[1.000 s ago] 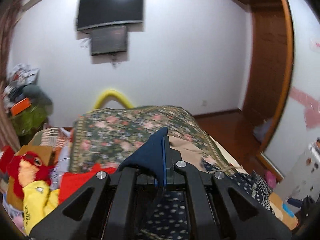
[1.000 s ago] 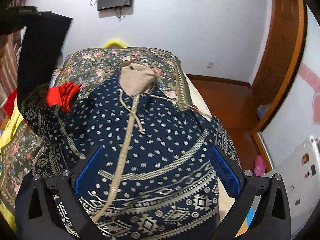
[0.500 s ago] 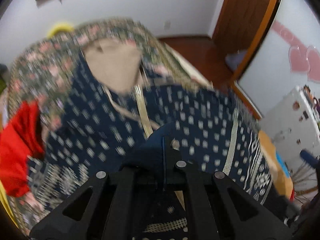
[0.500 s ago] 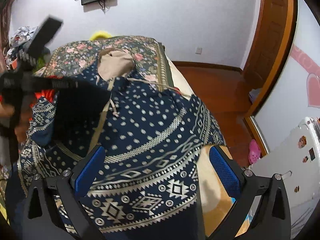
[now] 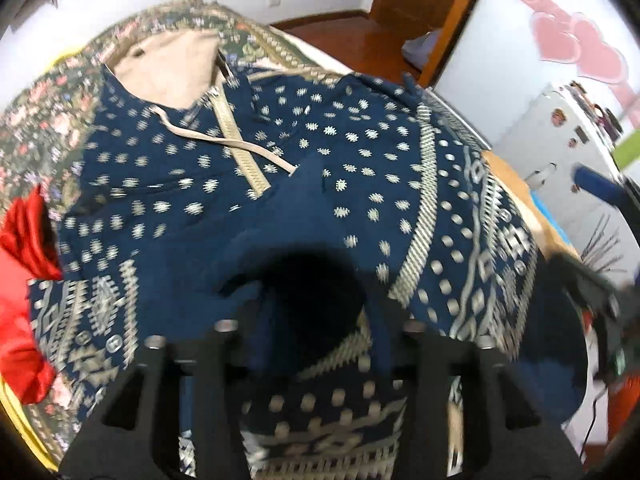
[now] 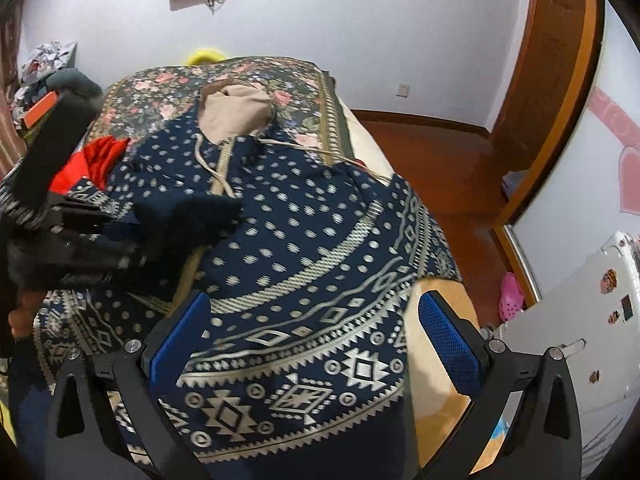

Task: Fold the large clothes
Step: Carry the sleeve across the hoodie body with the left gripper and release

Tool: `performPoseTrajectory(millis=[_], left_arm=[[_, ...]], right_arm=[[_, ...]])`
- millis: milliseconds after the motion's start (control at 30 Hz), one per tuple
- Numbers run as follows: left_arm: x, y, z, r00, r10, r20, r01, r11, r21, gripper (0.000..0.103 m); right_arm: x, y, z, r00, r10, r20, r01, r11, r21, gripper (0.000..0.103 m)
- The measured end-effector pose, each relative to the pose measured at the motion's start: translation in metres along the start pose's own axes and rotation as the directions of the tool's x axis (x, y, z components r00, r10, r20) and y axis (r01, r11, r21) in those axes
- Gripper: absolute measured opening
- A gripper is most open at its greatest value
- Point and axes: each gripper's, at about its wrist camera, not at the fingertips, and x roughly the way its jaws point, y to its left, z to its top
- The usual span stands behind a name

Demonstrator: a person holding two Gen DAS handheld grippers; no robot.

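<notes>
Left wrist view: your left gripper looks parted around the dark sleeve cuff at 6 o'clock, though blur makes that uncertain; the hoodie lies front-up across the bed. Lay the cuff flat over the chest.

Right wrist view: your right gripper is spread wide over the hem, holding nothing. Pin the hem while the sleeve, at 9 o'clock, settles.

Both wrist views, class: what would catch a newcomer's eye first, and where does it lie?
The navy hoodie with cream dots and geometric bands dominates, spread zip-up across the floral bedspread, its beige hood lining toward the far wall. The left gripper has a navy sleeve cuff bunched between its fingers over the hoodie's middle, while the right gripper hovers open above the hem. Red cloth lies at the hoodie's left edge.
</notes>
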Motion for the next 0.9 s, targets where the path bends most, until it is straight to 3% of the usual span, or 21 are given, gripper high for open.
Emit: performPoseTrajectory(millis=[133,267,433,600,767,900], left_arm=[[-0.043,0.01,-0.028,0.996,0.014,0.086,-0.015,1.0,0.01,0.054],[-0.077,0.036,-0.06,0.98,0.116,0.164,-0.111,0.993,-0.035,0.061],[-0.092,0.085,-0.099,0.956,0.257,0.142,-0.238,0.962,-0.135,0.061],[-0.089,0.132,-0.134,0.955,0.28,0.094,-0.245,0.929,-0.276,0.061],[-0.074,0.151,-0.155,0.961,0.27,0.064,-0.231,0.906,-0.354,0.061],[-0.064,0.156,-0.16,0.965,0.255,0.063,-0.214,0.903,-0.372,0.061]], right_arm=[[0.0,0.012,0.009,0.999,0.043,0.004,-0.043,0.999,-0.02,0.103],[0.009,0.033,0.018,0.995,0.096,-0.016,-0.097,0.993,-0.073,0.103],[0.036,0.067,0.022,0.985,0.134,-0.107,-0.149,0.976,-0.159,0.103],[0.066,0.096,0.022,0.973,0.135,-0.185,-0.179,0.953,-0.246,0.1],[0.1,0.125,0.023,0.96,0.103,-0.26,-0.188,0.927,-0.326,0.084],[0.124,0.134,0.024,0.948,0.071,-0.309,-0.181,0.921,-0.344,0.068]])
